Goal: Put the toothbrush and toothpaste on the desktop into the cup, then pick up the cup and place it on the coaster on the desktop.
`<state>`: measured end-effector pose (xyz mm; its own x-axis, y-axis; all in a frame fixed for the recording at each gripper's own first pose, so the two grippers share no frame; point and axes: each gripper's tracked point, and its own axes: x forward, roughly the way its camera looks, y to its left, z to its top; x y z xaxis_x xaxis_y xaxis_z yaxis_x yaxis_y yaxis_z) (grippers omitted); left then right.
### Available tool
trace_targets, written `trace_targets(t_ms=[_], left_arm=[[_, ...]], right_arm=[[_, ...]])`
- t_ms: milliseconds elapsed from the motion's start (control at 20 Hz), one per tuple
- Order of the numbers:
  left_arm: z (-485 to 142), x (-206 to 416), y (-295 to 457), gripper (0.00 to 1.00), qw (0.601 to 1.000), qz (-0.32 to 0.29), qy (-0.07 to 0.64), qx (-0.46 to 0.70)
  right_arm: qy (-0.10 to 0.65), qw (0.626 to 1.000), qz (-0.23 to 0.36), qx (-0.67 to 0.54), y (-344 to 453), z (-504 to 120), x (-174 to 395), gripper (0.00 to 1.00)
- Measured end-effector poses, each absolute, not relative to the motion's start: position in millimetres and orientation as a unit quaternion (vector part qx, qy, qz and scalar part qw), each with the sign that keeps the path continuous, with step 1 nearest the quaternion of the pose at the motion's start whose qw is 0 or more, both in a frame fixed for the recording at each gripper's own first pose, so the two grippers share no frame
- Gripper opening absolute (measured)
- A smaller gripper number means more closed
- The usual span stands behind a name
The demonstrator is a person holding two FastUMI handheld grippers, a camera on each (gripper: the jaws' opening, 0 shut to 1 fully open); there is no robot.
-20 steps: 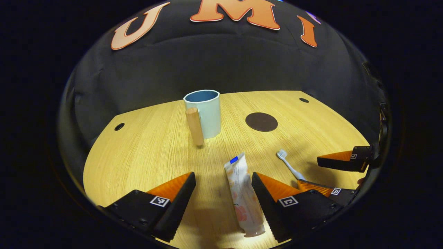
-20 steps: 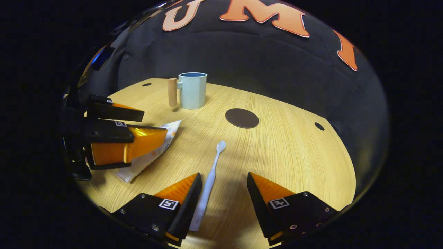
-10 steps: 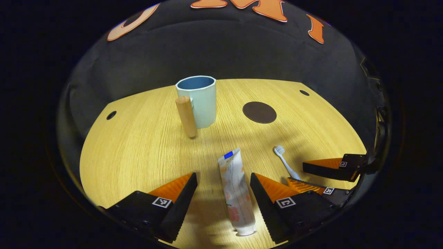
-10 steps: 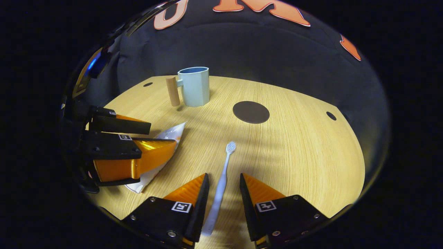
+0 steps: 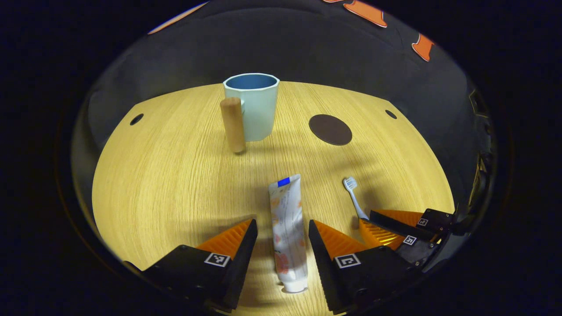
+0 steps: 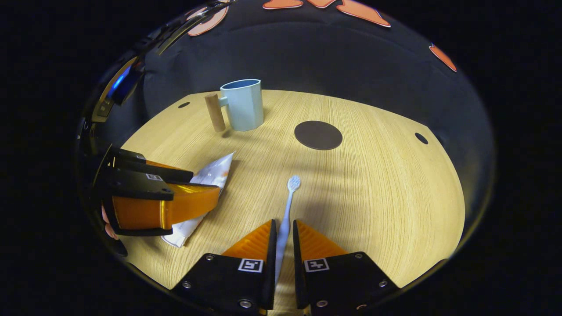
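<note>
Pale wood-grain laminate covers the desk (image 5: 167, 184), a rounded top with small dark holes near its far corners, backed by black cloth. Nearest in the left gripper view, the left gripper (image 5: 281, 230) stands with its ribbed, wedge-shaped fingers apart on either side of the toothpaste (image 5: 287, 228), a soft flattened tube lying flat on the desk with its white cap toward the camera and its crimped end pointing away; gaps show on both sides, so the fingers do not press it. The tube is white with pink-orange printed patches and a small blue block near the crimp; no writing on it can be read. Each finger carries a small square black-and-white marker. Nearest in the right gripper view, the right gripper (image 6: 281, 228) has its fingers drawn in close around the handle of the toothbrush (image 6: 287, 206), a slim pale stick lying on the desk with its bristled head pointing away; whether both fingers actually press the handle cannot be told. Farther off sits the coaster (image 5: 330, 129), a flat dark-brown disc, bare, right of the cup and well apart from it. Farthest stands the cup (image 5: 254, 107), upright, pale blue-green with faceted sides, a darker blue inside and a round wooden peg handle.
</note>
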<state>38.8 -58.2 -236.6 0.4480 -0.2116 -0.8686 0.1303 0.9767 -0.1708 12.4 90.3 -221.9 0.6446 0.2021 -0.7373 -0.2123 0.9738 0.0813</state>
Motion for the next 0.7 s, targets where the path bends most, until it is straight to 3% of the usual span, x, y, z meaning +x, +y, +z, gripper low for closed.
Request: trace_targets(t_ms=[100, 200, 350, 400, 450, 650, 700], left_arm=[[-238.4, 37.8, -66.4, 0.50, 0.842, -0.100, 0.529, -0.042], [-238.6, 35.4, -67.5, 0.53, 0.839, -0.096, 0.533, -0.042], [-239.5, 38.5, -67.6, 0.41, 0.840, -0.098, 0.531, -0.048], [-238.3, 38.4, -65.4, 0.32, 0.837, -0.091, 0.537, -0.053], [-240.9, 42.1, -67.4, 0.16, 0.841, -0.089, 0.531, -0.057], [-235.7, 41.9, -65.4, 0.16, 0.844, -0.093, 0.523, -0.069], [-234.8, 42.5, -66.9, 0.11, 0.846, -0.097, 0.519, -0.077]], right_arm=[[0.407, 0.906, 0.118, -0.006, 91.3, -221.5, 12.4, 0.18], [0.406, 0.905, 0.124, -0.010, 89.4, -222.7, 10.0, 0.15], [0.407, 0.904, 0.130, -0.009, 89.3, -222.4, 7.9, 0.08], [0.406, 0.904, 0.131, -0.006, 90.7, -222.3, 7.2, 0.07], [0.406, 0.904, 0.133, -0.003, 90.1, -222.0, 6.8, 0.06], [0.393, 0.910, 0.129, 0.027, 93.3, -220.5, 8.9, 0.05], [0.391, 0.911, 0.129, 0.036, 94.0, -221.4, 8.8, 0.05]])
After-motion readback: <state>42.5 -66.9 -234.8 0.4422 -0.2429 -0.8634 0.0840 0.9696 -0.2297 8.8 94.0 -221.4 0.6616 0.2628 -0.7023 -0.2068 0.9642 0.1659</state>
